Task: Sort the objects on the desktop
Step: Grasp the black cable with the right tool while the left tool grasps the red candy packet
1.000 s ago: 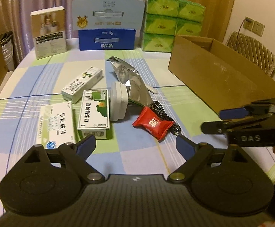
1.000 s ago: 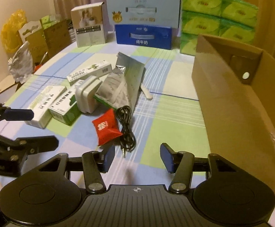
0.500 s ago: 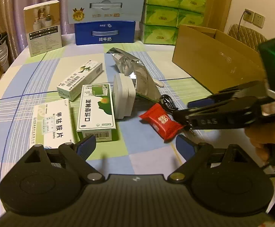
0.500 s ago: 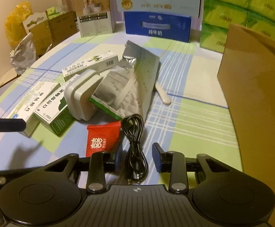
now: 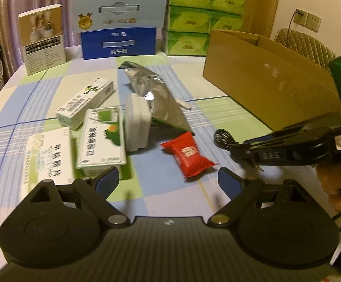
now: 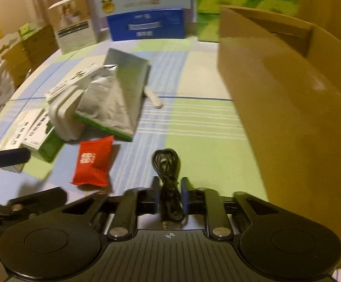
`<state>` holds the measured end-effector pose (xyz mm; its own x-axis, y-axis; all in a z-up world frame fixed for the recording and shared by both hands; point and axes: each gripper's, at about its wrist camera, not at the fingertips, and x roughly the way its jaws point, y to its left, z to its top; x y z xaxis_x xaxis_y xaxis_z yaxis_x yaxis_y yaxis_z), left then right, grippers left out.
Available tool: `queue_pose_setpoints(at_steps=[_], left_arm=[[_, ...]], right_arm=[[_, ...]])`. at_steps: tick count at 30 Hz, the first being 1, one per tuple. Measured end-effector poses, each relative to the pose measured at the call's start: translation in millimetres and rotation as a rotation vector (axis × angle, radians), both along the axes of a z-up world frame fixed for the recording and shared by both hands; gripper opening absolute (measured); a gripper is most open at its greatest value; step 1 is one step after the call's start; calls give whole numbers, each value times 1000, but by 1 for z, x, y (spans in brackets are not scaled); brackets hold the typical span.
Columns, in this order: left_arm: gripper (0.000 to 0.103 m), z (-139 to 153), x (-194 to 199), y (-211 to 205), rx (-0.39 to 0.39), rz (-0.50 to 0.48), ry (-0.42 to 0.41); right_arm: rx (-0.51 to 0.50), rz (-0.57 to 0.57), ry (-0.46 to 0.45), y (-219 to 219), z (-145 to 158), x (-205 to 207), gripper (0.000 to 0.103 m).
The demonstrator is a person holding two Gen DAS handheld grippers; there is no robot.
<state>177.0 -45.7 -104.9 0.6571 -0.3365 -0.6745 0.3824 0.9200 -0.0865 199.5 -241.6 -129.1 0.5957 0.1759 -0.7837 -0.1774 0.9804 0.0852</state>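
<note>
On the table: three medicine boxes (image 5: 86, 104), one red packet (image 5: 188, 154), one black cable (image 6: 166, 164), one foil bag (image 5: 156, 94), one white charger (image 5: 136, 123).

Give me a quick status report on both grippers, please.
Right gripper shut on black cable. Left gripper open, empty. Red packet beside cable, clear of it. Cardboard box at right.

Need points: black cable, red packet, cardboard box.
black cable (image 6: 166, 162), right wrist view, on the coiled loop ahead of the shut fingers.
red packet (image 5: 187, 153), left wrist view, on its printed middle.
cardboard box (image 5: 264, 87), left wrist view, on its near outer wall.
</note>
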Motion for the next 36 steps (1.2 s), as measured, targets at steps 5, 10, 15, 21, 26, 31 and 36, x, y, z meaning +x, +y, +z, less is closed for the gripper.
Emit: queue_pose_setpoints(at_steps=[5,10,15,21,26,31,36], left_arm=[[83,-6,14,-28,-6,-2,10],[69,-16,30,-47,4,51,22],[50,-29,42,-52,36,67,50],[28,-28,33,-43,90,10,49],[28,-24,6,-26,127,-54,67],[28,-19,-24,-6,129,-66,81],[29,-20,-39,2,131,-56,76]], right_arm=[[13,-18,1,-7,0,0,13],[17,-20,3,-7,-3,2,13],[-14,11,-1,-2,-5,2,16],[-88,60,-17,8,-7,-3,17],[-11,55,24,10,-4,-17,16],[89,64,57,17,-1,-52,15],[2,120,-20,32,4,-66,34]])
